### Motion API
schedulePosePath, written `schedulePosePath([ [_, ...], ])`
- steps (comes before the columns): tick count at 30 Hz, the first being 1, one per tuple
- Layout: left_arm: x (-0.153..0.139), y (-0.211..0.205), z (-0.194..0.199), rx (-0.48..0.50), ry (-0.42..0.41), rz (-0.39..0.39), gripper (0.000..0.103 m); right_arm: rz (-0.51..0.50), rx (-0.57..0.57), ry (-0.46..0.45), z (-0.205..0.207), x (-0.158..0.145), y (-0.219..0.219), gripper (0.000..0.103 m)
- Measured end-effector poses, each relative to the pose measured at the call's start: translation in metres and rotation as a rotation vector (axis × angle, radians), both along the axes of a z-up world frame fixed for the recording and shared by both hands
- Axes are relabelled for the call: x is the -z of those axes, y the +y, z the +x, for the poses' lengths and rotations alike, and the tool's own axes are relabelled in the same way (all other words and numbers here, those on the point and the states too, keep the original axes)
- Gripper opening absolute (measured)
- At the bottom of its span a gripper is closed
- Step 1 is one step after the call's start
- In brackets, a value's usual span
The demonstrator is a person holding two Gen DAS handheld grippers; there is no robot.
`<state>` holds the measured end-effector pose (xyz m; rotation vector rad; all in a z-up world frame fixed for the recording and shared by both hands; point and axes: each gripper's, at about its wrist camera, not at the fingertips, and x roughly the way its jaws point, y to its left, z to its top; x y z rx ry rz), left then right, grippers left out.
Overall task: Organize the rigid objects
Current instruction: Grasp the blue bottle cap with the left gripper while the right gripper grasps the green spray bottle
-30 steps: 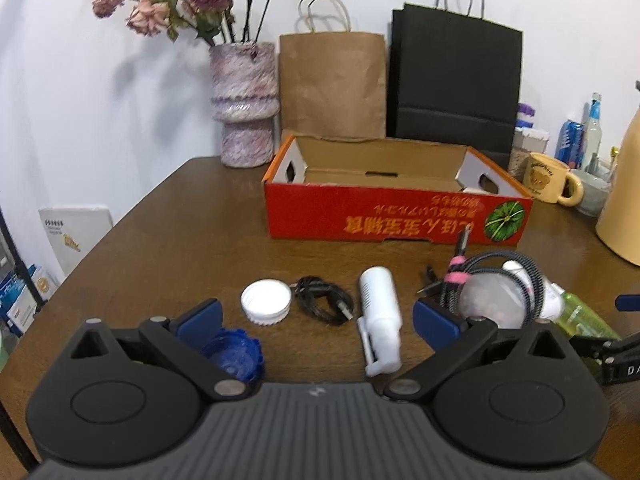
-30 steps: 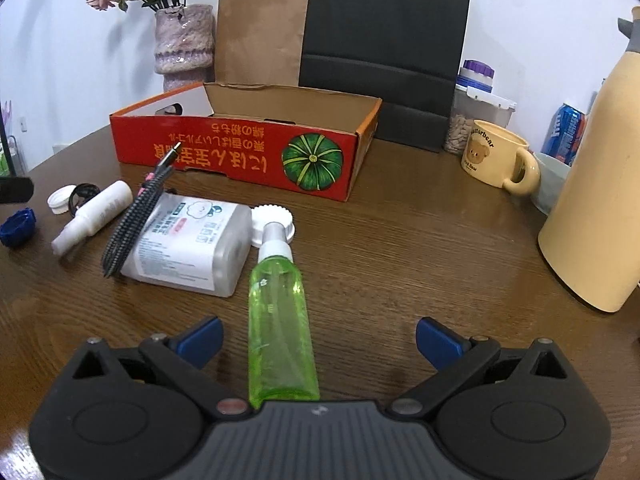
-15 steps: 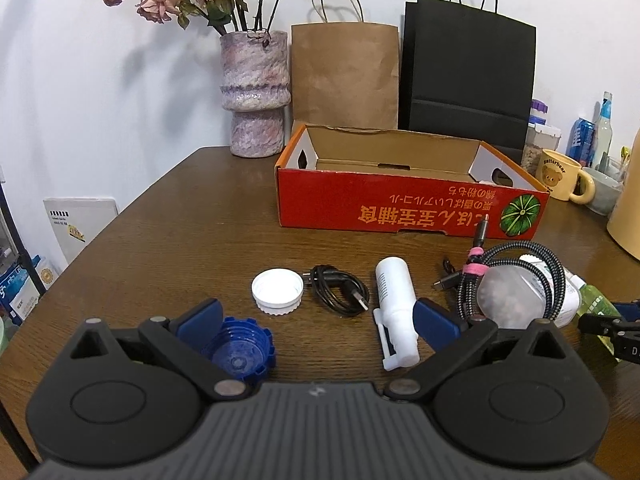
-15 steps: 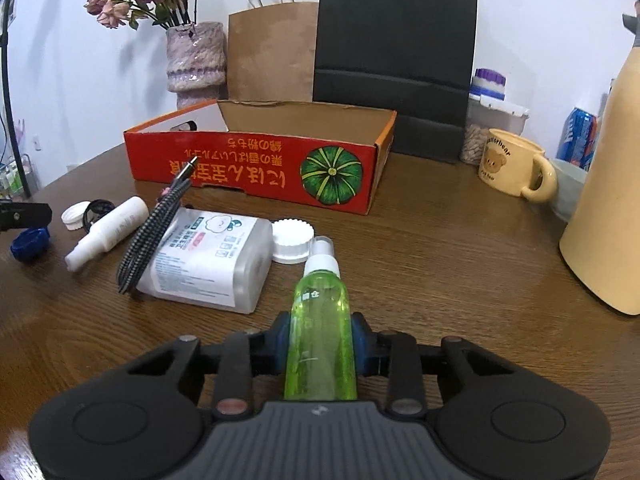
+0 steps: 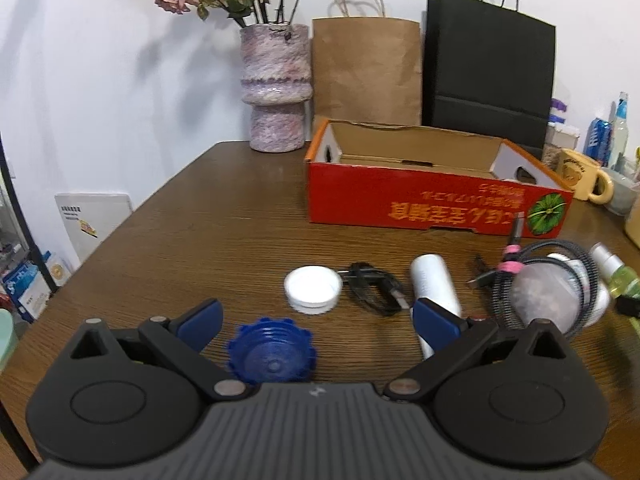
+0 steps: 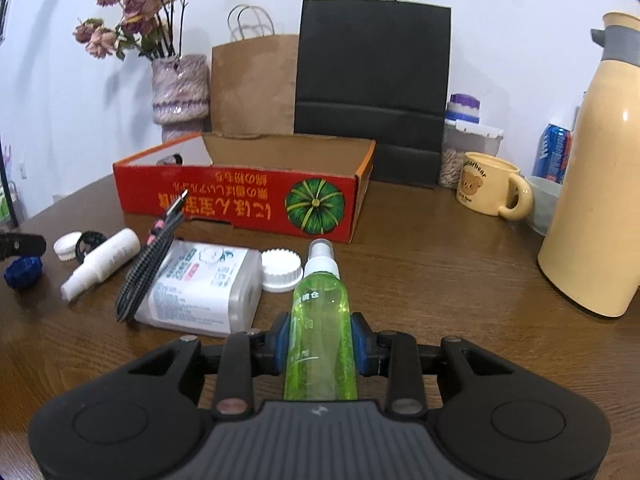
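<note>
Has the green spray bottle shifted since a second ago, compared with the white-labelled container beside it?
Yes, slightly. The green spray bottle now points straighter ahead, its nozzle nearer the red box than the white-labelled container, and the right gripper is clamped on it.

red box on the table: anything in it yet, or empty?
Empty as far as visible. The left wrist view shows bare cardboard inside the red box; the floor behind its near wall is hidden. The green spray bottle is outside it.

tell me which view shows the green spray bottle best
The right wrist view: the green spray bottle fills the centre, label and white nozzle visible, clamped between the right hand-held gripper pads. The left wrist view catches only its nozzle end at the far right edge, blurred and cut off.
</note>
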<state>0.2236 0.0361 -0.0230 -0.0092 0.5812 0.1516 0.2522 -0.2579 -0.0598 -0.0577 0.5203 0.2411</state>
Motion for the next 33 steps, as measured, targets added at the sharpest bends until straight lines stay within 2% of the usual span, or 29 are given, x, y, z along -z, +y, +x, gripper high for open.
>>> schedulePosePath([
  [8, 0.012, 0.026, 0.008, -0.01, 0.046, 0.021, 0.103, 0.014, 0.026, -0.027, -0.004, -0.003, 0.002, 0.03],
  [15, 0.025, 0.033, 0.019, 0.009, 0.104, 0.06, 0.103, 0.028, 0.036, -0.041, -0.007, -0.004, 0.006, 0.03],
  [28, 0.028, 0.04, 0.019, 0.013, 0.112, 0.03, 0.103, 0.026, 0.028, -0.058, -0.013, -0.006, 0.015, 0.03],
  [30, 0.028, 0.039, 0.018, 0.018, 0.11, 0.029, 0.101, 0.027, 0.03, -0.062, -0.014, -0.006, 0.015, 0.03],
  [33, 0.028, 0.038, 0.017, 0.016, 0.111, 0.029, 0.091, 0.029, 0.035, -0.065, -0.014, -0.007, 0.015, 0.03],
])
